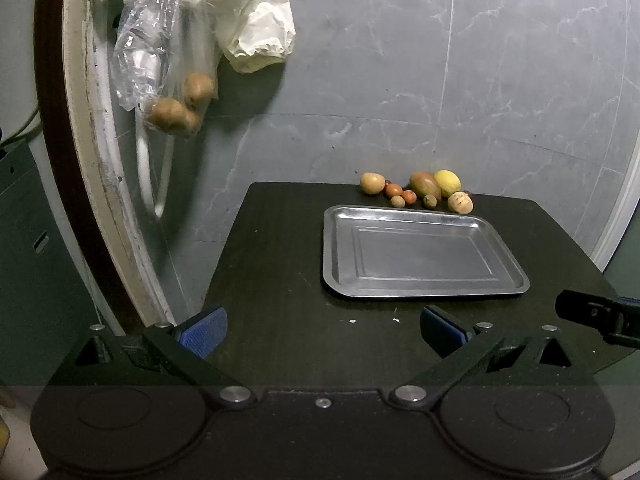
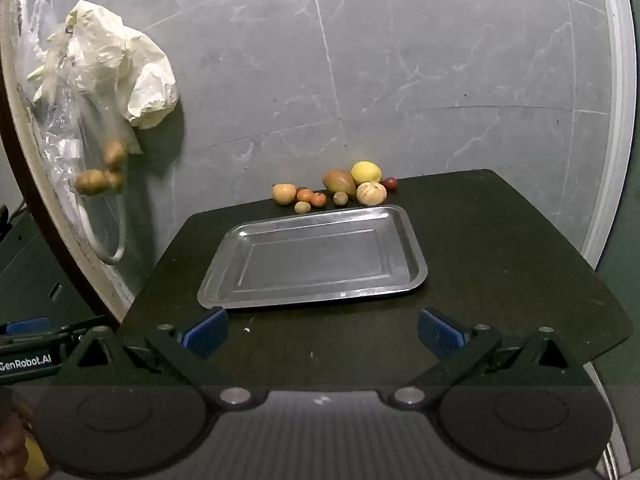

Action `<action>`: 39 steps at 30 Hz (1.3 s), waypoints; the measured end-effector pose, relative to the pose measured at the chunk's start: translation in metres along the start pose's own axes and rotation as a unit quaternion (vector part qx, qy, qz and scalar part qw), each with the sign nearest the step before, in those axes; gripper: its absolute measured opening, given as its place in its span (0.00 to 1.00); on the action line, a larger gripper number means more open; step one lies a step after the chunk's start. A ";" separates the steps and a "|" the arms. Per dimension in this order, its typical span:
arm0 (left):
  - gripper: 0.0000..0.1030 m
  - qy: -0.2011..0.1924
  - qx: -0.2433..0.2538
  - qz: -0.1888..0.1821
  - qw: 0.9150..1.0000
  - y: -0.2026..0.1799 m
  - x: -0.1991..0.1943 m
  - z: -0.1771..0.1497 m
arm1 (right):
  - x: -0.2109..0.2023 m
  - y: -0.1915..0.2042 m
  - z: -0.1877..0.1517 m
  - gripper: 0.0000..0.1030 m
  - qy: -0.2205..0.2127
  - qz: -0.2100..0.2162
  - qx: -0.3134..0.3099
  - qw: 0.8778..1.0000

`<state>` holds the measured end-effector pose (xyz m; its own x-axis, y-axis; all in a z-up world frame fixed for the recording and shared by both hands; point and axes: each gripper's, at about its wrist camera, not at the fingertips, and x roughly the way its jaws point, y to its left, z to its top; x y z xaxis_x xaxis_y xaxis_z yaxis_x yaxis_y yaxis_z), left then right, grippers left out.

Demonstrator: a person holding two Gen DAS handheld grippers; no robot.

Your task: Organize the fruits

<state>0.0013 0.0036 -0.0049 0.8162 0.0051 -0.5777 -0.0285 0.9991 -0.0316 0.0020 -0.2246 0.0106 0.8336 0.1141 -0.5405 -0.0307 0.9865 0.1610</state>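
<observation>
Dark matte table (image 1: 280, 280) fills mid-frame, bearing a rectangular, round-cornered steel tray (image 1: 420, 216) at centre, smooth rounded fruits (image 1: 418, 190) clustered just above it, both left gripper (image 1: 322, 330) and right gripper (image 2: 322, 330) spread wide, holding nothing, at bottom.

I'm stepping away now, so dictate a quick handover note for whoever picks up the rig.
Left tool: open, empty, low over the near table edge.
Right tool: open, empty, beside it.
Tray: mid-table, nothing in it.
Fruits: all clustered on the table behind the tray's far rim, including a lemon and a mango.
Done: nothing moved yet.
Left: every fruit is yet to be organized, probably onto the tray.
</observation>
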 end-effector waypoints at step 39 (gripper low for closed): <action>0.99 0.019 -0.006 0.008 1.000 -0.005 0.018 0.003 | 0.019 -0.004 0.007 1.00 0.024 -0.004 0.008 1.000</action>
<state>0.0184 -0.0010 -0.0126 0.7931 0.0201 -0.6087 -0.0491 0.9983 -0.0311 0.0216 -0.2267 0.0054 0.8064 0.1111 -0.5808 -0.0136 0.9854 0.1696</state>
